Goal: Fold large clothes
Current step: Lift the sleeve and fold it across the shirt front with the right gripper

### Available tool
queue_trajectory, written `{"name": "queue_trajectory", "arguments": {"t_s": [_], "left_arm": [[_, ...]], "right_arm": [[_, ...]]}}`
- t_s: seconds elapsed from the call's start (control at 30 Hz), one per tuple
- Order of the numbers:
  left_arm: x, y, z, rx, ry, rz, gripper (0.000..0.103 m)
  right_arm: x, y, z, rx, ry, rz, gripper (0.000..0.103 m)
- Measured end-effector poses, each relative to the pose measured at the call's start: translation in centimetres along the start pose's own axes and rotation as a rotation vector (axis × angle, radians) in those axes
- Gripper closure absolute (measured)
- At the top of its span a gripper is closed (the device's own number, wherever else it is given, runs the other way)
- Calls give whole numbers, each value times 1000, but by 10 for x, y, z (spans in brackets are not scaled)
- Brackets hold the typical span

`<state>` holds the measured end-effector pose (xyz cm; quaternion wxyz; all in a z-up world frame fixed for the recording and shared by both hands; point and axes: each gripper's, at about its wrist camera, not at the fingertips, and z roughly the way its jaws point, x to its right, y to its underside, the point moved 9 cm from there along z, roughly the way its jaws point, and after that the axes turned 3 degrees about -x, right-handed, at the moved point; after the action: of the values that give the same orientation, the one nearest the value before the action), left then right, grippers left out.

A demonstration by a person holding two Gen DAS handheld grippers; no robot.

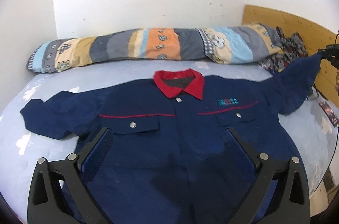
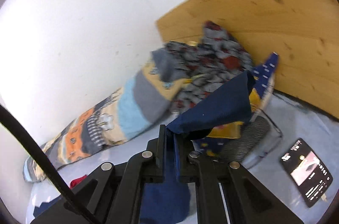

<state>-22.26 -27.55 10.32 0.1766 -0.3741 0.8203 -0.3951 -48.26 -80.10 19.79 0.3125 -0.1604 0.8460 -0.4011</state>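
Lying limp: navy cotton work shirt (image 1: 169, 139), red-collared, soft, light. Right gripper (image 2: 169, 151) clamped on cuff at three o'clock; left gripper (image 1: 169, 139) apart, empty.

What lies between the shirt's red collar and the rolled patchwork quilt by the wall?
Only bare pale-blue bedsheet separates the red collar from the patchwork quilt; the left wrist view shows this stretch clearly.

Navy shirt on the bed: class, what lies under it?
Under the navy shirt lies the pale blue bedsheet, visible around its edges. Whatever else sits beneath the cloth is covered and cannot be seen.
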Motion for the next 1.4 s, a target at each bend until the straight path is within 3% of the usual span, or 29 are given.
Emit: {"name": "queue_trajectory", "arguments": {"t_s": [0.37,0.57,0.7,0.83,1.03,1.1,1.13,1.2,1.3,1.33,1.4], "left_arm": [[-58,-10,-27,35,-47,-97,0],[-98,-8,-38,33,-80,-159,0],[-134,-4,-43,27,-141,-213,0],[-168,0,-46,16,-175,-292,0],[-189,2,-53,25,-217,-328,0],[-189,2,-54,29,-213,-330,0],[-188,1,-54,30,-211,-330,0],[-186,0,-54,35,-210,-325,0],[-183,-1,-56,39,-206,-328,0],[-182,0,-57,39,-204,-334,0],[-183,-1,-56,38,-196,-347,0]], "right_arm": [[-215,23,-5,-27,-161,-213,96],[-355,85,2,-74,-273,-342,96],[-426,167,27,-174,-352,-414,96],[-480,284,61,-312,-384,-515,97],[-498,459,117,-519,-315,-676,96],[-492,497,125,-581,-288,-692,85],[-487,504,124,-590,-275,-701,84],[-487,503,115,-575,-294,-725,80],[-484,492,95,-630,-390,-723,72],[-481,483,88,-629,-418,-726,64],[-476,466,79,-603,-443,-739,25]]}}
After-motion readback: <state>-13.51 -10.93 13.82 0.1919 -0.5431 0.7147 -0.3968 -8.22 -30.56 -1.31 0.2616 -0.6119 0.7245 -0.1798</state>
